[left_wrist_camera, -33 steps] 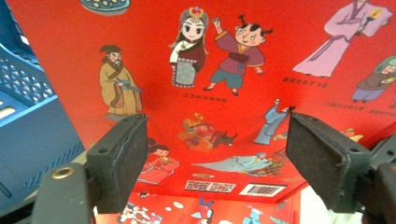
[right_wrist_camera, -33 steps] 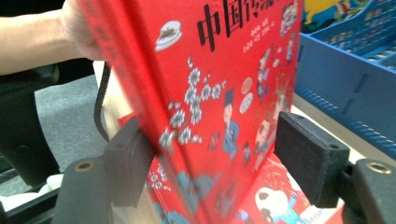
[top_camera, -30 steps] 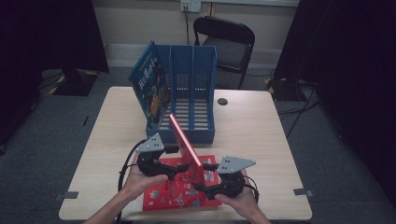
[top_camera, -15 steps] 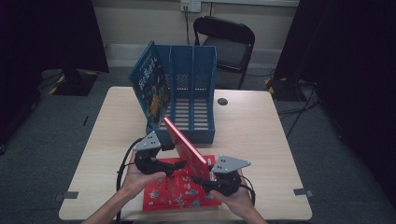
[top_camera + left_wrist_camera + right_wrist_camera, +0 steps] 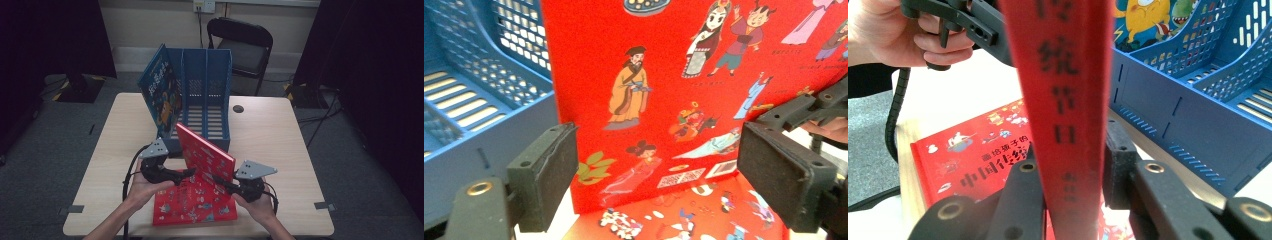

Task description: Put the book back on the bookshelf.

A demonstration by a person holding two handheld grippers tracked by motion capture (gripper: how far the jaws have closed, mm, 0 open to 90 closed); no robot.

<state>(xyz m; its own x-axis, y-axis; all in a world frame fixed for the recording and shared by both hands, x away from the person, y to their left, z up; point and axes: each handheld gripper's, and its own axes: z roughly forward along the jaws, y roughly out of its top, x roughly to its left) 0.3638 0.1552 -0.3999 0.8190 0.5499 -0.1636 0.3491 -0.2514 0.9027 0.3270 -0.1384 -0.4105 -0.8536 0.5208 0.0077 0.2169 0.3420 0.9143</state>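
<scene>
In the high view, a red book [image 5: 205, 152] stands tilted on its edge in the lower middle of the frame. It rests on top of a second red book [image 5: 192, 205] that lies flat on the tabletop [image 5: 270, 135].

The right hand-held gripper [image 5: 222, 184] is at the lower right of the standing book. In the right gripper view its two black jaws are pressed tight on the spine of the book [image 5: 1068, 100], so it is gripping the book.

The left hand-held gripper [image 5: 186, 173] is at the lower left of the book. In the left gripper view its jaws are wide apart, with the book's picture cover [image 5: 684, 100] between them. I cannot tell if they touch it.

A blue file rack [image 5: 205, 95] stands just behind the book, in the upper middle of the high view. A blue picture book [image 5: 160, 92] leans in its left slot.
</scene>
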